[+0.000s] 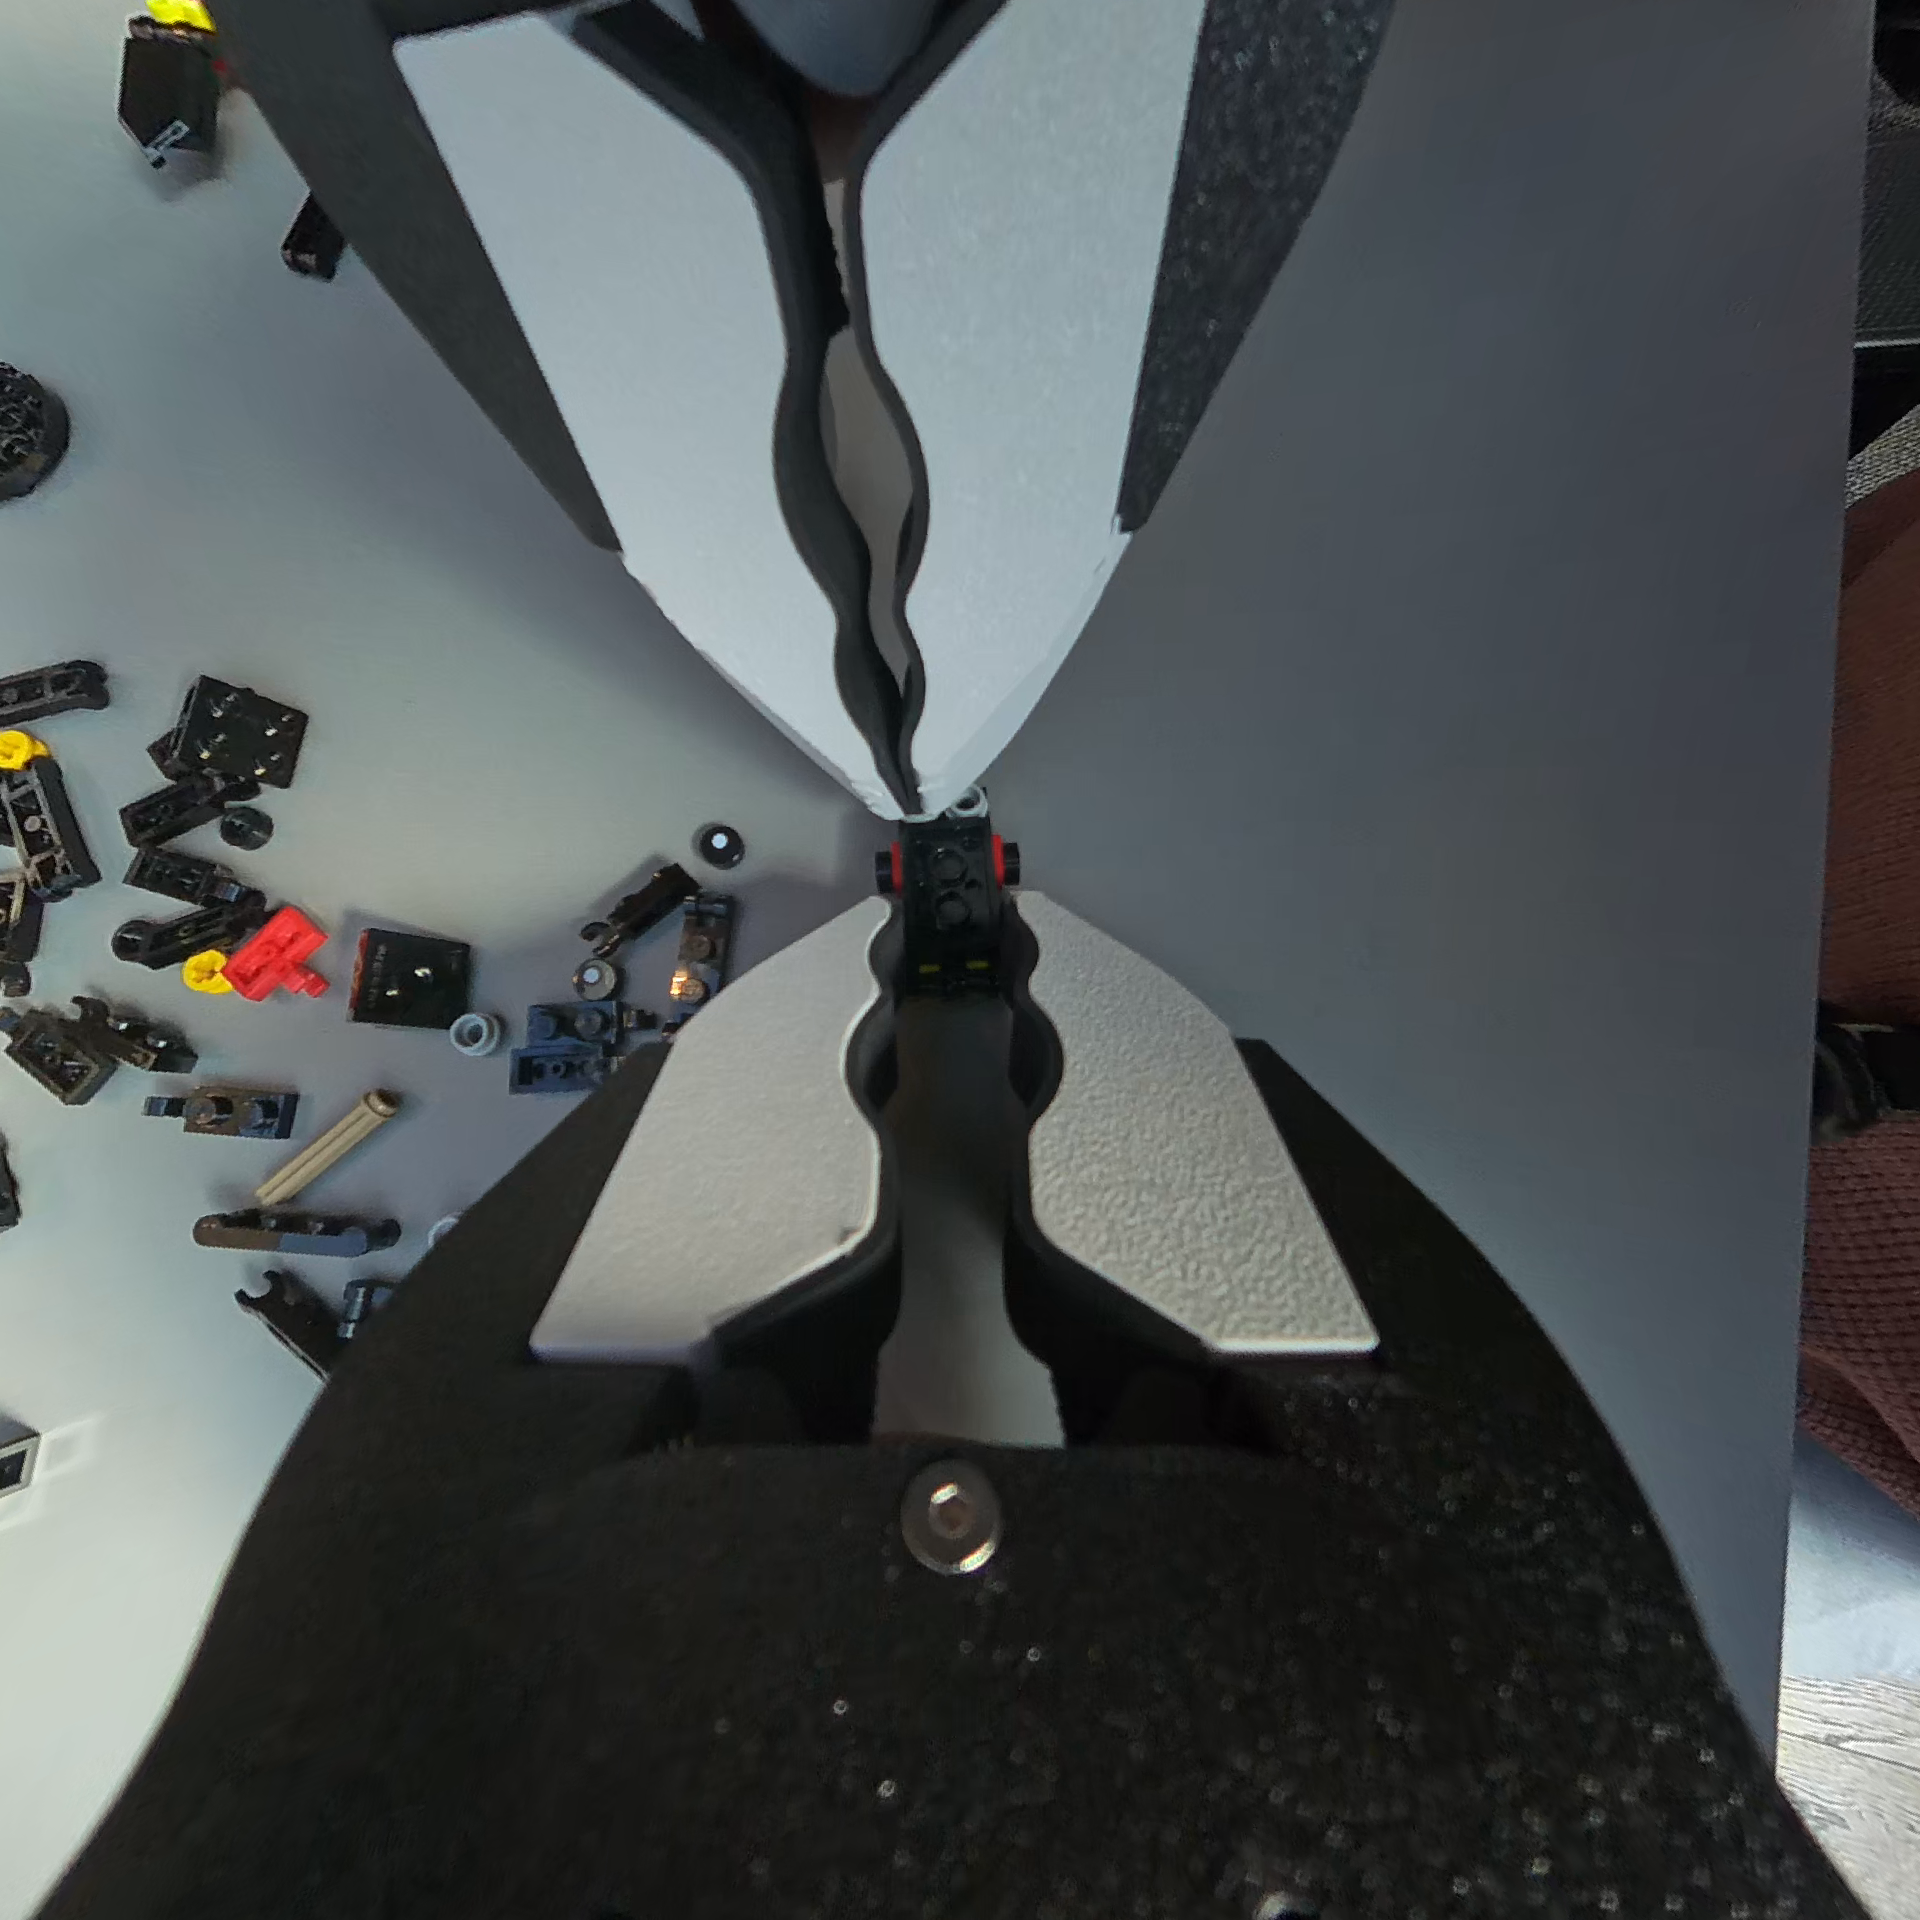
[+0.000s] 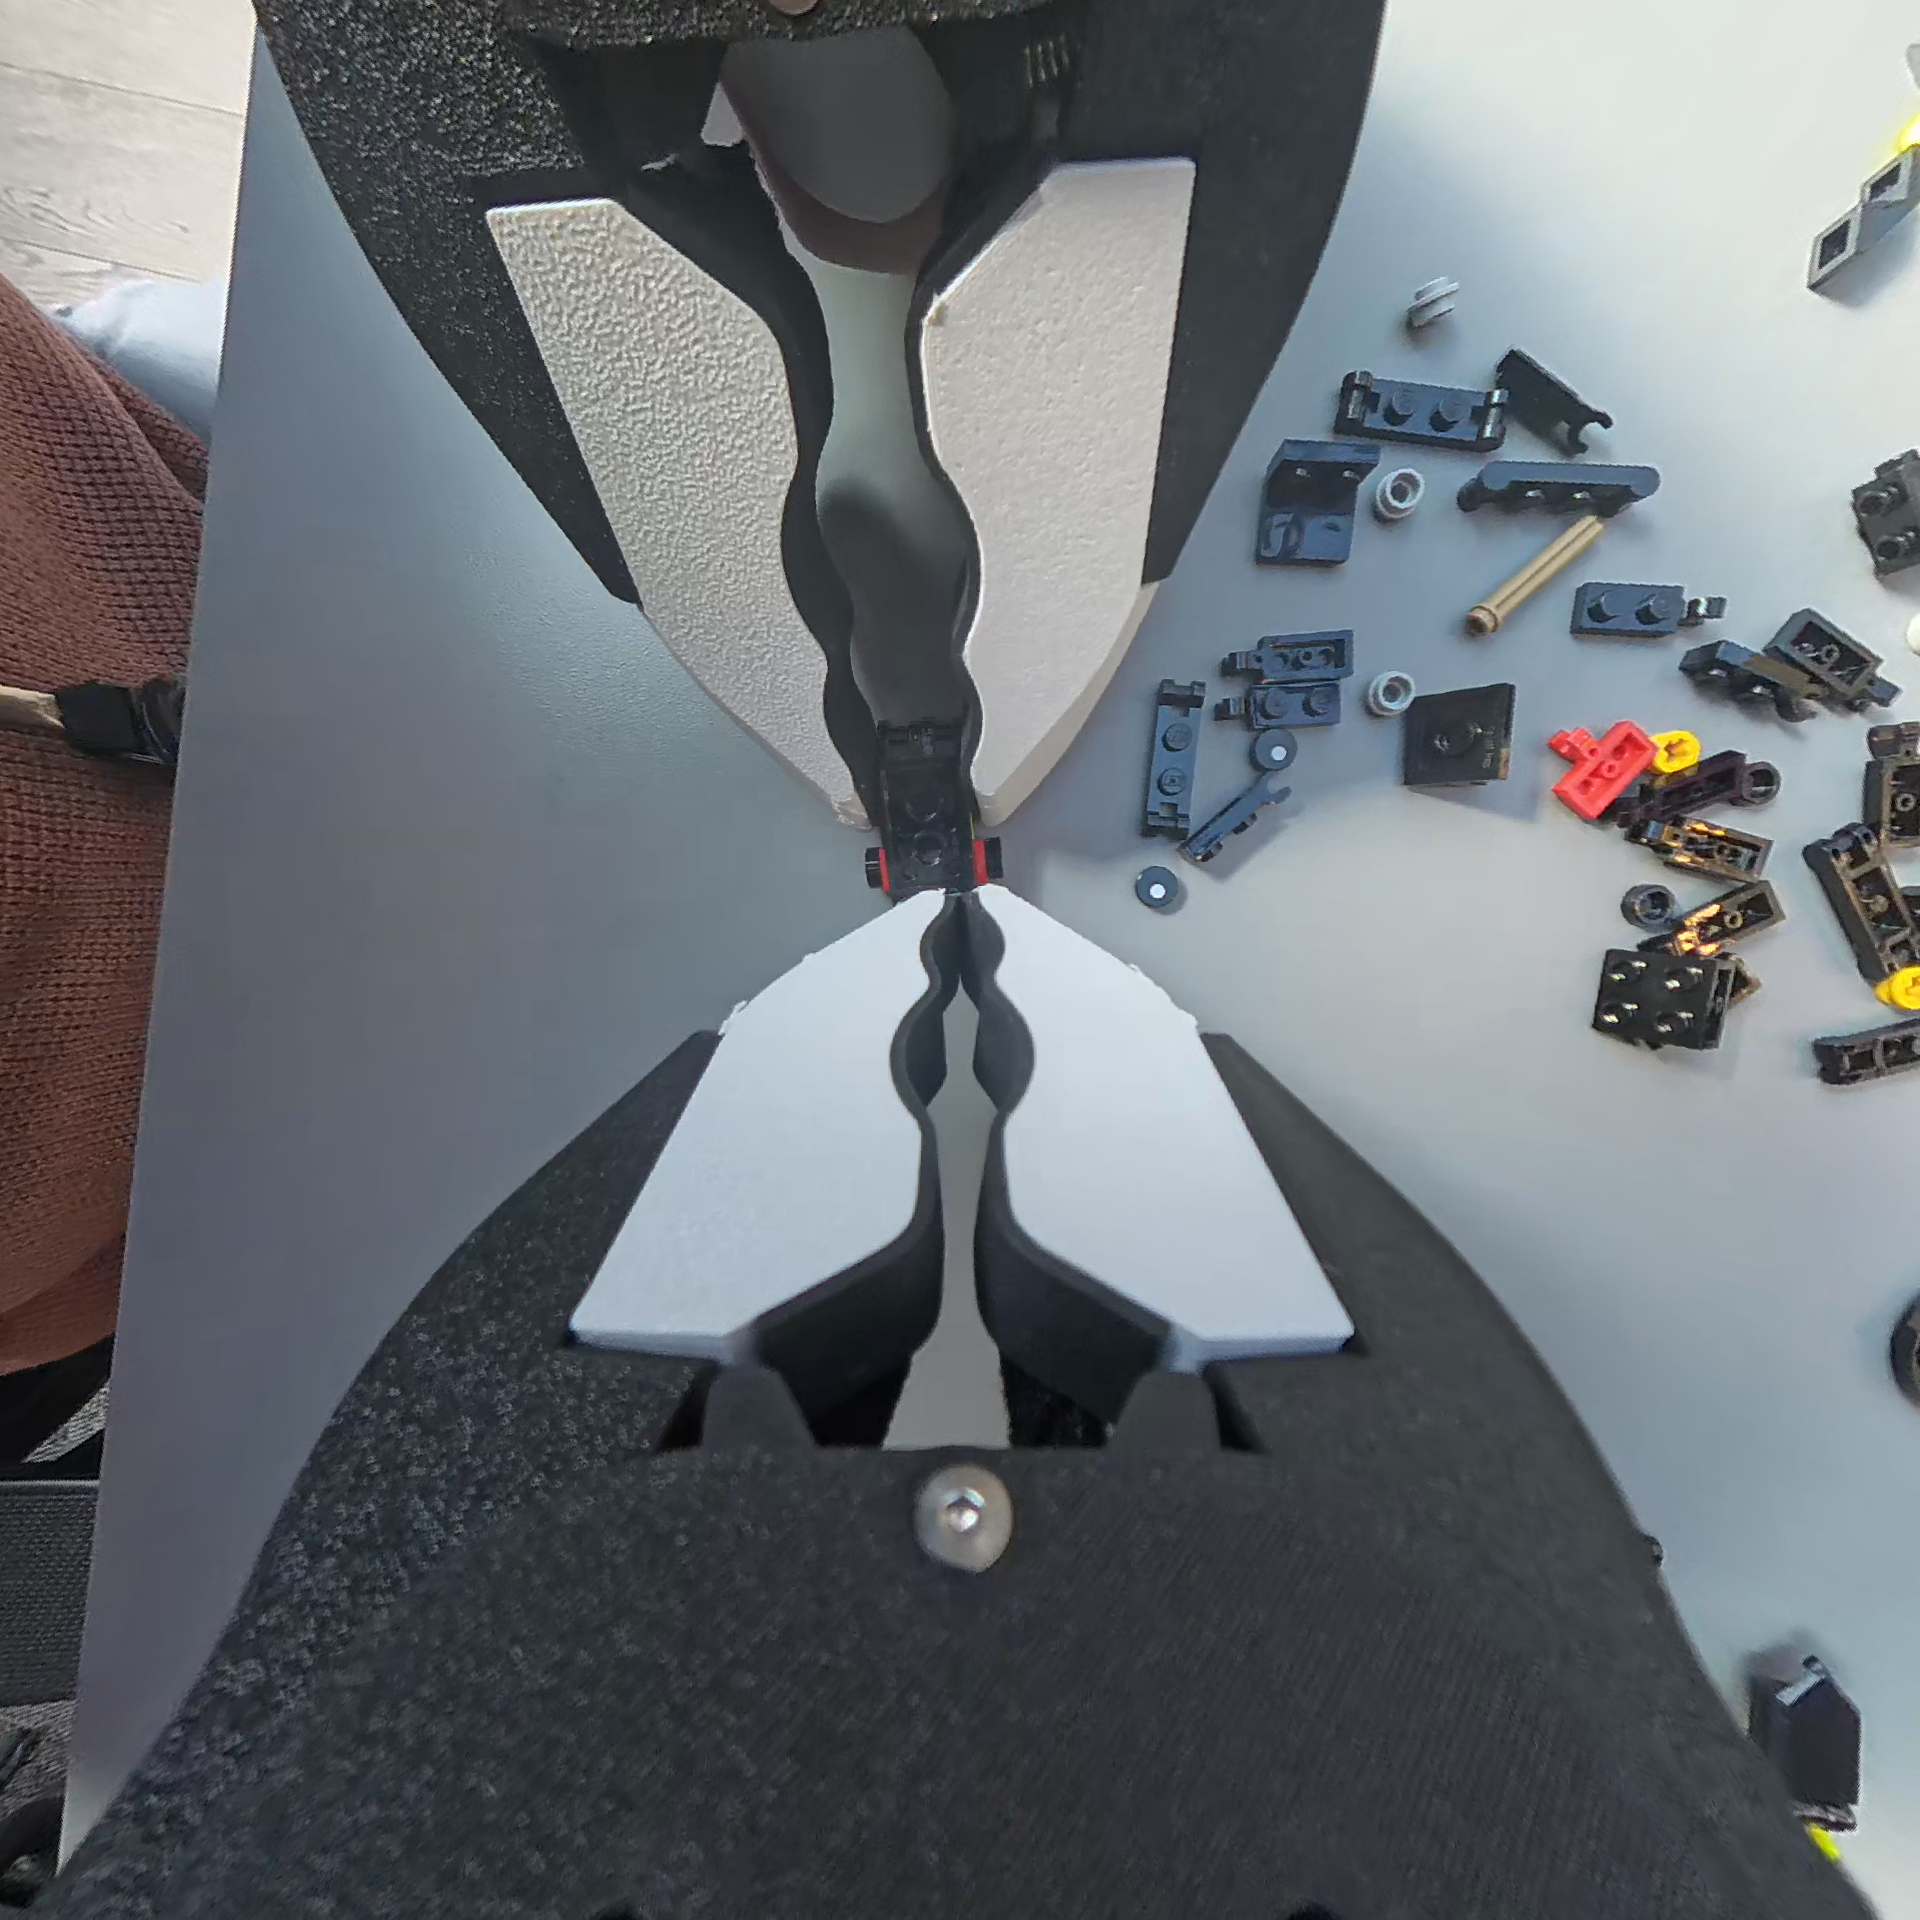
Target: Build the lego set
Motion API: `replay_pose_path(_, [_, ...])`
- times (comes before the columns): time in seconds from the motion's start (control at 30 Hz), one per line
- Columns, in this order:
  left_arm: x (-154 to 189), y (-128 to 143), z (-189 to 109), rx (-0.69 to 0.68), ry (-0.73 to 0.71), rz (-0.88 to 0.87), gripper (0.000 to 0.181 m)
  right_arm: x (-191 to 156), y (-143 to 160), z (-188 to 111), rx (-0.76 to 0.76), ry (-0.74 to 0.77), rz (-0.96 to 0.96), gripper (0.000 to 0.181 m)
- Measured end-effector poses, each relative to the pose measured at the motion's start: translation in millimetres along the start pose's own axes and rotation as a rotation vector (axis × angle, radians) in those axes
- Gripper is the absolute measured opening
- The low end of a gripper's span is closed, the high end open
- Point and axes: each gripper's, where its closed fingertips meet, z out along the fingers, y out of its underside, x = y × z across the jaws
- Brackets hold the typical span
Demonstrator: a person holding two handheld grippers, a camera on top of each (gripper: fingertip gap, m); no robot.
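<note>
My left gripper is shut on a small black lego assembly with red pins on both sides, held above the white table. My right gripper comes from the opposite side, shut, with its tips against the assembly's far end. A tiny grey round piece sits at those tips; I cannot tell if it is gripped. In the right wrist view the right gripper meets the assembly held by the left gripper.
Loose pieces lie on one side of the table: a red piece, a tan axle, a black square plate and several dark bricks. A person's reddish knit sleeve is past the table edge. Left and right tips are no more than a few centimetres apart. It is some 8 centimetres from my left tips to the black square plate. Look for it in the right wrist view too.
</note>
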Motion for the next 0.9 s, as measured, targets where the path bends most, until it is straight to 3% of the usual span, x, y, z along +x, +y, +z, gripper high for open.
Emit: replay_pose_path(0.9, [0.1, 0.4, 2.1, 0.008, 0.000, -0.004, 0.018, -0.6, 0.3, 4.0, -0.053, 0.050, -0.016, 0.000])
